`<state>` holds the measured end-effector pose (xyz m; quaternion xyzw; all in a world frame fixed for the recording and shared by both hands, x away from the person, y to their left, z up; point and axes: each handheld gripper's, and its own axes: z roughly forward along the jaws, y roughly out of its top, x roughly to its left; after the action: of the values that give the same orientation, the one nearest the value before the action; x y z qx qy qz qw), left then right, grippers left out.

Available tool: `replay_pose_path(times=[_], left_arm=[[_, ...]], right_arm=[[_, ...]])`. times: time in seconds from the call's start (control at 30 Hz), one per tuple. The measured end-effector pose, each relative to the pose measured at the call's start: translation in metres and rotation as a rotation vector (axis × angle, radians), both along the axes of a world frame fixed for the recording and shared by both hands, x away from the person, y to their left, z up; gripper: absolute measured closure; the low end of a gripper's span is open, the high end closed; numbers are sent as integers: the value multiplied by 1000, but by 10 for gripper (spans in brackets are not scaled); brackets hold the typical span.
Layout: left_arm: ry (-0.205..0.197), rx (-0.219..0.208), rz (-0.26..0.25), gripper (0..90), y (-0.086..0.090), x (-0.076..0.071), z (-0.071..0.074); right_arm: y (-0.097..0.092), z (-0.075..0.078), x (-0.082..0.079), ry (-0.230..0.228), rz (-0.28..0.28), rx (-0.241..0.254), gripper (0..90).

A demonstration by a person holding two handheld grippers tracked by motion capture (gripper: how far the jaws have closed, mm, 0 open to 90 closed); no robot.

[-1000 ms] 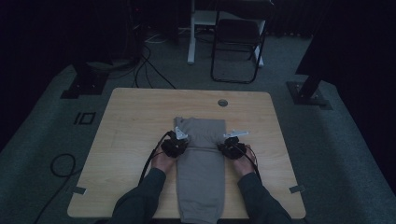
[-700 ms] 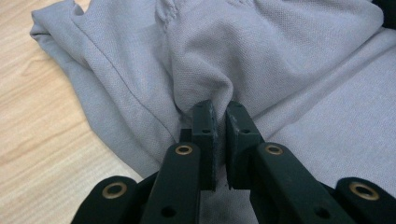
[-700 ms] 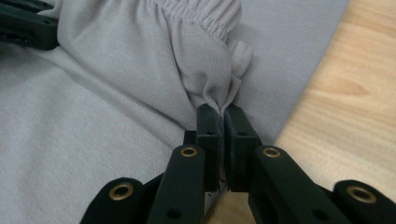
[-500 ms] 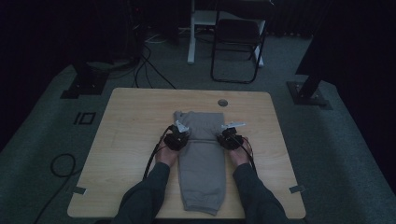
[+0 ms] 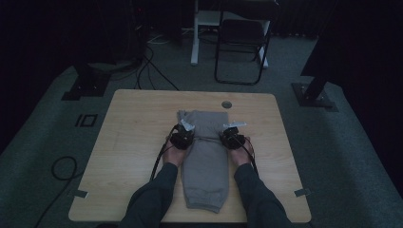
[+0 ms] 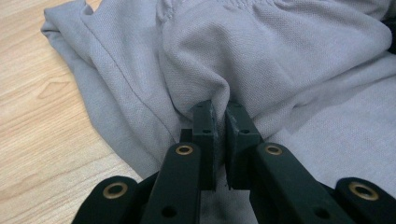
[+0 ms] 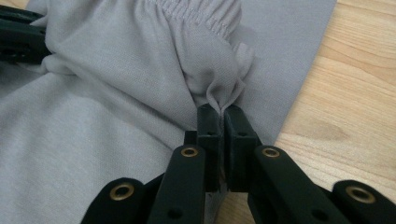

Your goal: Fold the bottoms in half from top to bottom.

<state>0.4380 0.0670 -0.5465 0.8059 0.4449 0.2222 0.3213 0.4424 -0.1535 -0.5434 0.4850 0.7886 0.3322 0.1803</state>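
Observation:
Grey sweatpants [image 5: 205,161] lie lengthwise on the wooden table [image 5: 133,123], cuffs toward the person. My left gripper [image 5: 186,130] is at the garment's left side and my right gripper [image 5: 233,129] at its right side, level with each other. In the left gripper view the left gripper [image 6: 220,109] is shut on a bunched fold of the grey cloth [image 6: 280,56]. In the right gripper view the right gripper [image 7: 220,112] is shut on a gathered fold just below an elastic band [image 7: 196,14], and the left gripper's black body [image 7: 18,37] shows at the far left.
A round cable hole [image 5: 226,104] sits in the table just beyond the garment. A dark folding chair [image 5: 240,42] and a white table leg [image 5: 194,38] stand behind the table. Black stand bases [image 5: 85,85] and cables [image 5: 62,167] lie on the carpet.
Both grippers have moved away from the person toward the far edge, carrying the pinched cloth with them. The fold of fabric between them now lies farther up the garment.

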Motion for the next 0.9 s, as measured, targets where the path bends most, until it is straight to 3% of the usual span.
replay_pose_path(times=[0.03,0.2,0.33,0.4,0.43,0.47,0.63,0.77,0.9], left_arm=[[16,-16,0,843,2,2,2],[3,-60,7,846,9,3,14],[-67,-114,-20,846,15,-4,51],[-81,-127,-25,846,16,-6,57],[-111,-155,-40,846,18,-12,72],[-127,-165,-51,846,18,-15,80],[-200,-191,-112,846,20,-37,112],[-206,-182,-153,846,22,-53,118],[-174,-187,-177,845,28,-67,112]], right_arm=[[-1,1,0,1,-4,9,876],[-5,10,-1,-26,-4,34,876],[-11,33,-5,-87,5,73,875],[-13,40,-8,-111,14,79,875],[-15,44,-9,-120,15,83,875],[-19,57,-13,-156,21,98,875],[-30,88,-28,-236,45,132,875],[-35,101,-45,-267,79,132,875],[-37,101,-62,-272,125,102,874]])
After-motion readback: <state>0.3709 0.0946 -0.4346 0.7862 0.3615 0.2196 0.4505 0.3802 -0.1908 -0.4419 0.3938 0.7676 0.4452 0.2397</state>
